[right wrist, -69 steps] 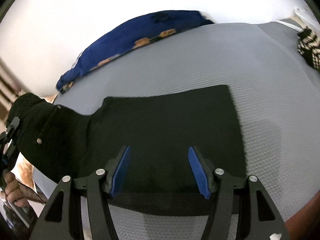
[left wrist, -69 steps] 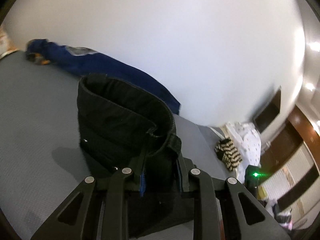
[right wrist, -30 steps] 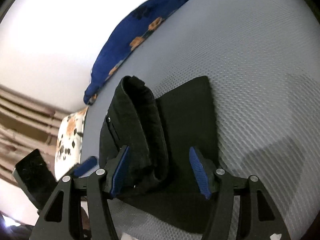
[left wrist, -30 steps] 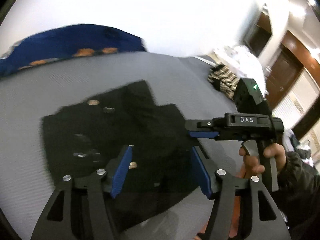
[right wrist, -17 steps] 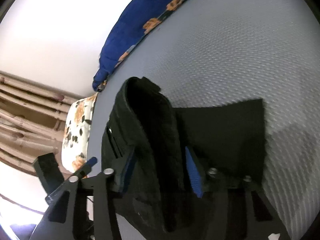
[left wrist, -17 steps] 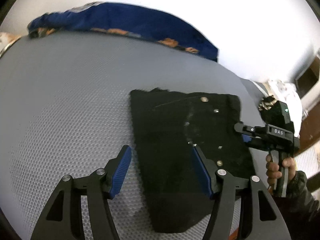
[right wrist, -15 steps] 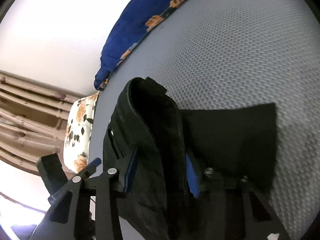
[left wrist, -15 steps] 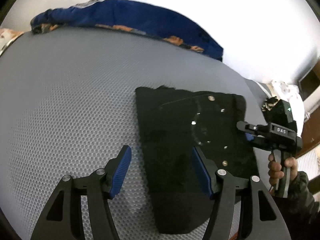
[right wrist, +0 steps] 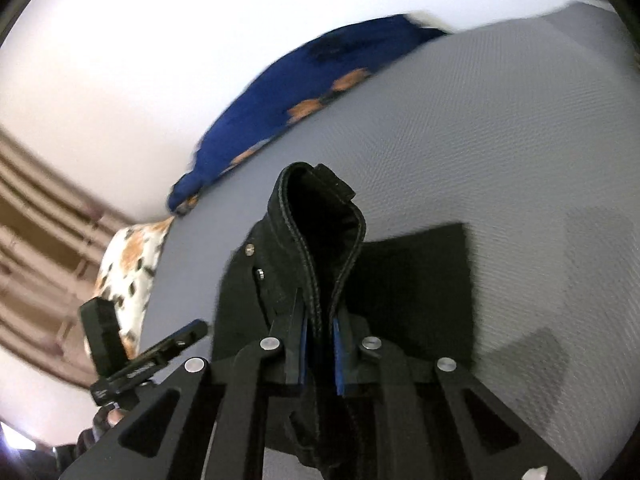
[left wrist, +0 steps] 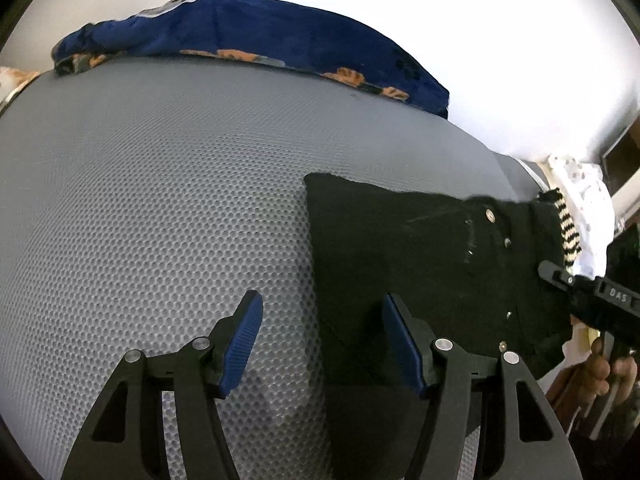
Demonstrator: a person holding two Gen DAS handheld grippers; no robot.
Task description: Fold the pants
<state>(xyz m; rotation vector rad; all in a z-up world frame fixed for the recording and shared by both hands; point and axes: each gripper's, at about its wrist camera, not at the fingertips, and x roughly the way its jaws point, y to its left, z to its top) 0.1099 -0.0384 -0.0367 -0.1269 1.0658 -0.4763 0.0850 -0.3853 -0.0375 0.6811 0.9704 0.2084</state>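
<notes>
The black pants (left wrist: 400,240) lie folded flat on the grey mesh mattress (left wrist: 160,200). My left gripper (left wrist: 320,304) hangs open over their near left edge, with nothing pressed between its blue pads. My right gripper (right wrist: 320,328) is closing its jaws, and the pads press on the waistband (right wrist: 316,216), which stands up as a raised fold. The remaining part of the pants (right wrist: 420,280) lies flat behind it. In the left wrist view the right gripper (left wrist: 560,276) shows at the pants' right end, held by a hand.
A blue floral blanket (left wrist: 256,28) runs along the far edge of the mattress against a white wall. A striped black-and-cream item (left wrist: 568,236) and white spotted cloth (left wrist: 588,200) lie beyond the right end. A floral pillow (right wrist: 128,268) sits at the left.
My right gripper has shut on the raised waistband fold and lifted it a little. My left gripper has shifted toward the pants' left edge and stayed open.
</notes>
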